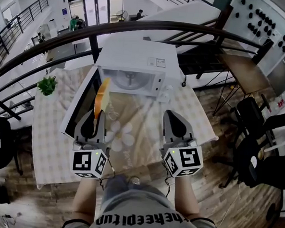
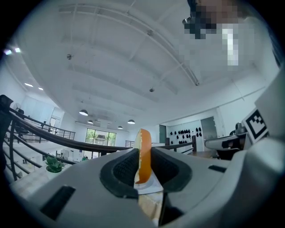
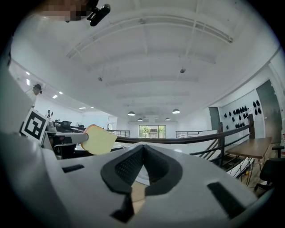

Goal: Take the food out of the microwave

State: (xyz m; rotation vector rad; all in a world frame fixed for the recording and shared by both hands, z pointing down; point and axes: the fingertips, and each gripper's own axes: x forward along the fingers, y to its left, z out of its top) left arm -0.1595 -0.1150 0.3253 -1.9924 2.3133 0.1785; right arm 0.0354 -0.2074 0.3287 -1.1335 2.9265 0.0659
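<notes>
In the head view, a white microwave (image 1: 136, 62) stands at the far side of the table with its door (image 1: 83, 102) swung open to the left and its cavity (image 1: 130, 79) showing a bare turntable. My left gripper (image 1: 98, 115) is shut on a slice of toast (image 1: 102, 96) with an orange crust, held upright in front of the open door. The left gripper view shows the toast (image 2: 143, 153) edge-on between the pads. My right gripper (image 1: 177, 122) hovers over the table to the right, shut with nothing in it. The right gripper view shows the toast (image 3: 98, 139) off to its left.
A checked cloth covers the table (image 1: 50, 129), with a floral mat (image 1: 124, 134) near me. A small potted plant (image 1: 47, 85) sits at the table's far left corner. A dark railing (image 1: 152, 26) curves behind the microwave. Black chairs (image 1: 250, 117) stand to the right.
</notes>
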